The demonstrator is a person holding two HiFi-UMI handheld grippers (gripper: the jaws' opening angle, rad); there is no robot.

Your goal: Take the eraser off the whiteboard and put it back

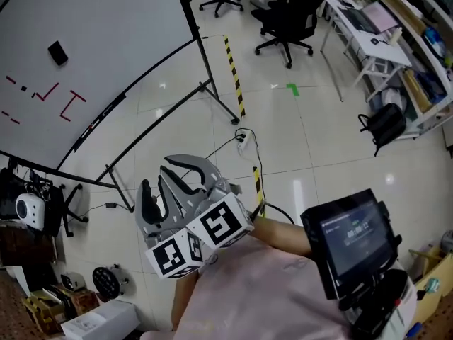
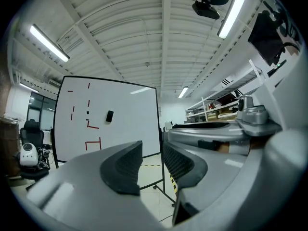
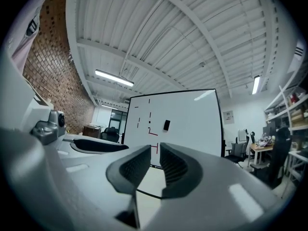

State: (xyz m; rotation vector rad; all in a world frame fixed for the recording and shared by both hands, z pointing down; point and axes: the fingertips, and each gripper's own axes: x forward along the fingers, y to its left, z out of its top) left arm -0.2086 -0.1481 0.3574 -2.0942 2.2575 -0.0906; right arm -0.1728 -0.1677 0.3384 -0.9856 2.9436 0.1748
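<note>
Currently the eraser [image 1: 57, 52], small and black, sticks to the whiteboard [image 1: 120, 27], upper middle of the white face, up and right of a scatter of red marks [image 1: 71, 105]. Nothing touches it.

Both grippers sit side by side close to the person's body, well apart from the board, with bare tiled floor [image 1: 297, 140] between.

Left gripper [image 2: 151, 150]: jaws a narrow gap apart, nothing in the gap, only floor and the board's stand behind. From its own view the eraser shows far off, above and left of the gap.

Right gripper [image 3: 155, 153]: jaws likewise slightly apart and empty. Its view has the eraser far off, above the gap and a touch right of it.

Each gripper faces the board about level; each shows up at the edge of the other's view.

Yellow-black tape [image 1: 233, 76] runs along the floor past the board's right leg. Black office chairs [image 1: 287, 16] stand beyond it.
</note>
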